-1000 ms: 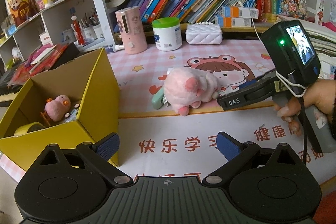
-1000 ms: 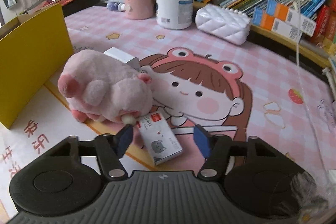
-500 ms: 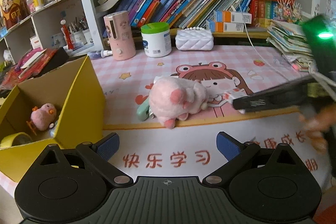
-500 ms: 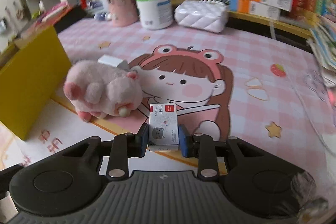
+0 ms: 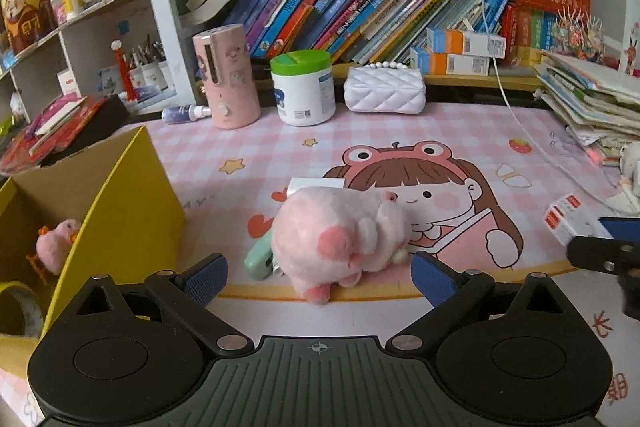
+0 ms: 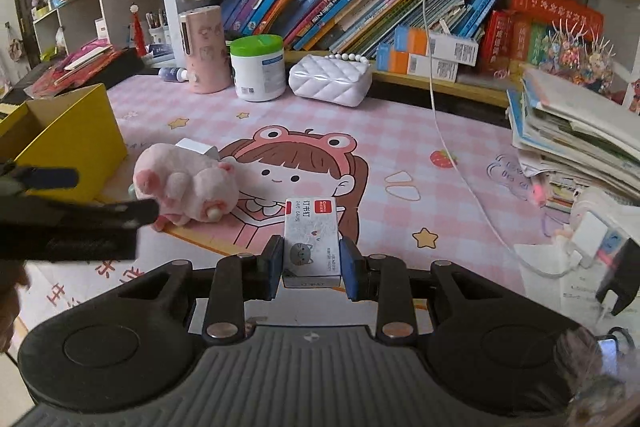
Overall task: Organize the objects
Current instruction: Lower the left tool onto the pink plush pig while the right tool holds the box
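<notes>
My right gripper (image 6: 311, 269) is shut on a small white staple box (image 6: 312, 237) with a red label and holds it above the pink mat; the box also shows in the left wrist view (image 5: 568, 217). My left gripper (image 5: 318, 277) is open, just in front of the pink plush pig (image 5: 340, 235), which lies on the mat and also shows in the right wrist view (image 6: 186, 183). A green stapler (image 5: 260, 259) and a white block (image 5: 316, 184) lie partly hidden beside the pig. The yellow cardboard box (image 5: 132, 211) stands to the left and holds a small pink plush (image 5: 56, 245).
A pink cylinder (image 5: 226, 79), a green-lidded tub (image 5: 303, 87) and a white quilted purse (image 5: 384, 93) stand at the mat's back edge under the bookshelf. A stack of books (image 6: 580, 131) and a white cable (image 6: 452, 131) are on the right. A tape roll (image 5: 24, 311) lies in the box.
My right gripper closed on the staple box, lifted it and pulled back to the right. My left gripper moved forward toward the plush pig and stayed open.
</notes>
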### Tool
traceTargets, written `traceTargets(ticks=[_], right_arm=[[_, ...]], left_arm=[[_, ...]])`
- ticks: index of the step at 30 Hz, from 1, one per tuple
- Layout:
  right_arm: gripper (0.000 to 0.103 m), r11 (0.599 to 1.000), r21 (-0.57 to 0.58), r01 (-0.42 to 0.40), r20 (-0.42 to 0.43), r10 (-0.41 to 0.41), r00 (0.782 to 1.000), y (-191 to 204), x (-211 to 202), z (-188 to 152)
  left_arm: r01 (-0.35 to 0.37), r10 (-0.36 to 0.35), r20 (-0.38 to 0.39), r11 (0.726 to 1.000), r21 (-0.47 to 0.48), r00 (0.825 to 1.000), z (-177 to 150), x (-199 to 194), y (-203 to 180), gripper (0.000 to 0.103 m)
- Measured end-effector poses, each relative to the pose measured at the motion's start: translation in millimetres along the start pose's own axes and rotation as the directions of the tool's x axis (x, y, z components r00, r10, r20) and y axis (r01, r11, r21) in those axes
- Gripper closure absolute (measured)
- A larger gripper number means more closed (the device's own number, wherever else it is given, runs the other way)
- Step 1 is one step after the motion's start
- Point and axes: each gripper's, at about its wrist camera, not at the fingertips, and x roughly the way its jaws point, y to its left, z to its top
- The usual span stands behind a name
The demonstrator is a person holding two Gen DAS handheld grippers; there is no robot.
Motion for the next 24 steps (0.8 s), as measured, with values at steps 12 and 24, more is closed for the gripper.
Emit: traceTargets(ticks=[12, 24], right_arm=[[0.075, 0.999, 0.037, 0.026, -0.021, -0.025, 0.999, -14, 2, -3], [0.075, 0.999, 0.025, 0.044, -0.037, -0.043, 0.998, -16, 1, -3]], left_arm=[[-0.008, 0.008, 0.007, 1.000, -0.013, 1.000, 13, 38, -2, 0.005], [0.057, -0.057, -0.009, 0.998, 0.023, 0.998, 18, 63, -9, 0.026]])
